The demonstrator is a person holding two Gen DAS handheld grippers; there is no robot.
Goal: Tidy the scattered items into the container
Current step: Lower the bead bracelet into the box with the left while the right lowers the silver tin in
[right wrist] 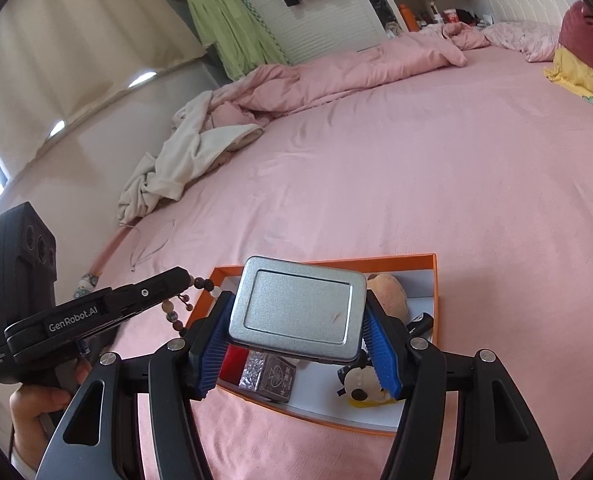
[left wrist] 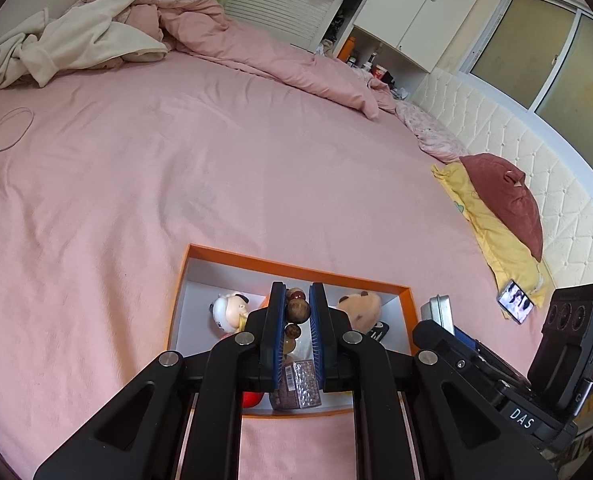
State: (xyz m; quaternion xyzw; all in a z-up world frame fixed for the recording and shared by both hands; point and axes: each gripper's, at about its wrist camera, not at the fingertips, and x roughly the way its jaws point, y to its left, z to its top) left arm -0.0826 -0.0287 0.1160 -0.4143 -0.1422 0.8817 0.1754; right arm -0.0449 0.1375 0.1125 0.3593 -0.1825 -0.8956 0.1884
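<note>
An orange-rimmed box [left wrist: 296,268] with a white inside lies on the pink bed. My left gripper [left wrist: 297,292] is shut on a brown bead bracelet [left wrist: 298,310] and holds it over the box. The bracelet also shows hanging in the right wrist view [right wrist: 176,314]. My right gripper [right wrist: 298,300] is shut on a silver tin [right wrist: 300,308], held above the box [right wrist: 432,280]. Inside the box lie a white-haired doll [left wrist: 228,312], a tan plush [left wrist: 360,306], a card pack [left wrist: 300,384], a red item [left wrist: 252,399] and a panda toy [right wrist: 362,388].
A phone [left wrist: 516,301] lies on the bed right of the box, by yellow [left wrist: 492,232] and maroon [left wrist: 508,200] pillows. A pink duvet [left wrist: 256,48] and cream robe [left wrist: 76,40] are heaped at the far side. A thin cable [left wrist: 4,132] lies at the left.
</note>
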